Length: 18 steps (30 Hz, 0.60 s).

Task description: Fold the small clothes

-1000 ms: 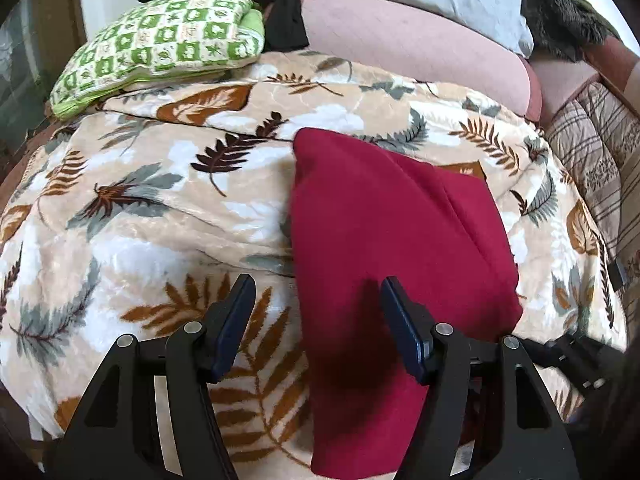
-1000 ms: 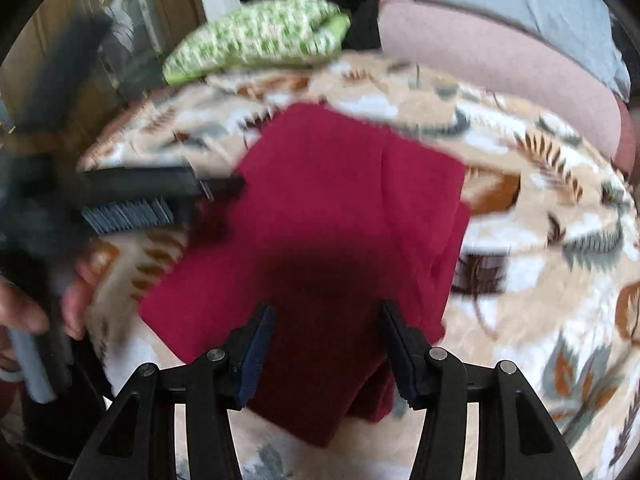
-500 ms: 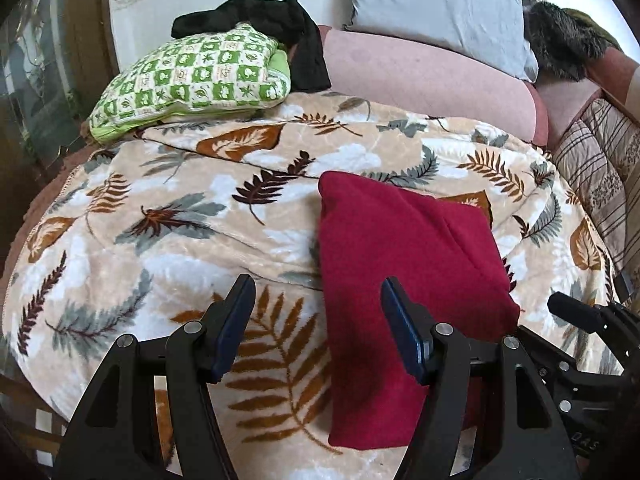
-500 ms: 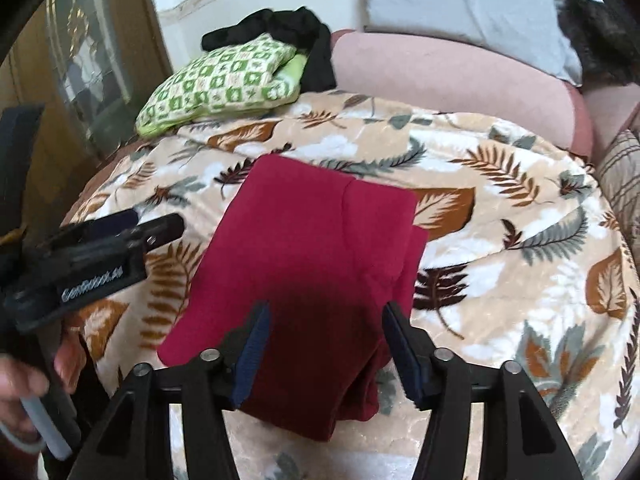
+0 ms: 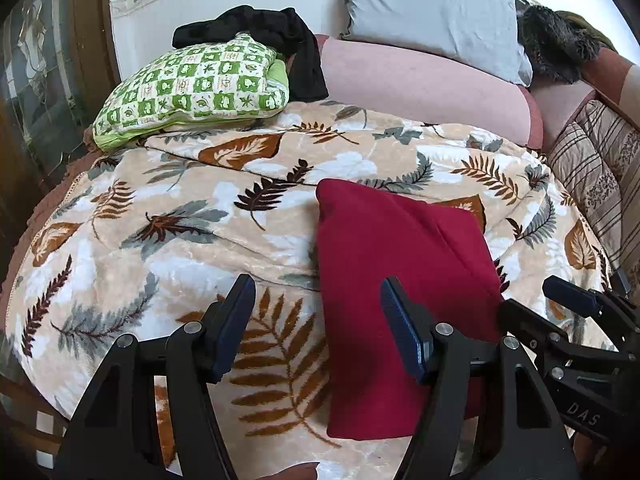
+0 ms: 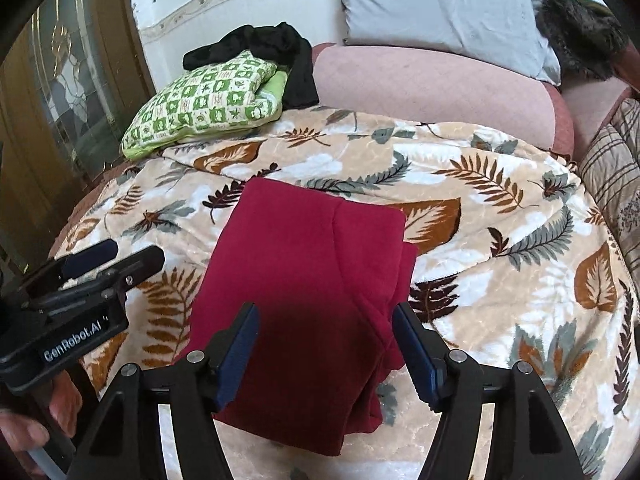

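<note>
Both claws, left [image 5: 316,320] gaping, right [image 6: 324,340] opening, empty above soft folded crimson rectangular garment [image 6: 304,288] on plush leaf-print blanket [image 6: 500,240].

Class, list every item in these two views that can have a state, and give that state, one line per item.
Red garment: folded, lying flat on the leaf blanket, not gripped.
Left gripper: open, empty.
Right gripper: jaws opening, nothing pinched, above the garment.
Green checked pillow: lying at the bed's far edge.
Black cloth: crumpled, unfolded, draped behind the pillow.
</note>
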Each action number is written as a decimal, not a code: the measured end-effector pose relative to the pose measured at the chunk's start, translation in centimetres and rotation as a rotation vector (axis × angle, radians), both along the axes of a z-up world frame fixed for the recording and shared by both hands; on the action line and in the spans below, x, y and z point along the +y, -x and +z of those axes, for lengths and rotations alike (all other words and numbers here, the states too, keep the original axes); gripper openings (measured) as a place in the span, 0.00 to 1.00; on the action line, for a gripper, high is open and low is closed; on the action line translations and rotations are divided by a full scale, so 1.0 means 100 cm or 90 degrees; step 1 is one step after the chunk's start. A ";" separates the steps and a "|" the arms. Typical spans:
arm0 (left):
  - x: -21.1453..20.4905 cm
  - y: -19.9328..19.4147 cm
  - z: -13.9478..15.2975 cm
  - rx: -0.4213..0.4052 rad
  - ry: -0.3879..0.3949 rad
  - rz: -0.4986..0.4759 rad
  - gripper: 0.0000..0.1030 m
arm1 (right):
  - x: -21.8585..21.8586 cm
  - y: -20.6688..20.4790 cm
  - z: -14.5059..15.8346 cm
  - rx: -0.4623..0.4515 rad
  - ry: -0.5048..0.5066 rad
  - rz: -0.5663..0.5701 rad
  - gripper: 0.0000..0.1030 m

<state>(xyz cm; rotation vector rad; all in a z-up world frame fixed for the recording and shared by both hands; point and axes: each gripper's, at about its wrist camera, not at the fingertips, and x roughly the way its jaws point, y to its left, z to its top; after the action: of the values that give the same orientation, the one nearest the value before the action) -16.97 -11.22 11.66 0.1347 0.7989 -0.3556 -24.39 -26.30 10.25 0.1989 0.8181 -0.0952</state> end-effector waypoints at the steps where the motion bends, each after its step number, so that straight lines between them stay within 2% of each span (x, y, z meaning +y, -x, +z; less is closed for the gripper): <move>1: 0.000 0.000 0.000 0.000 0.000 0.001 0.64 | 0.000 0.000 0.001 -0.001 0.000 -0.003 0.65; 18: -0.003 -0.002 -0.001 0.007 -0.005 -0.001 0.64 | 0.002 -0.012 -0.008 0.013 -0.020 -0.011 0.66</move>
<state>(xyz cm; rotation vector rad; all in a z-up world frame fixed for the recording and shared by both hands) -16.81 -11.57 11.57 0.1404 0.8115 -0.3548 -23.24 -26.13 9.42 0.2342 0.8381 -0.1006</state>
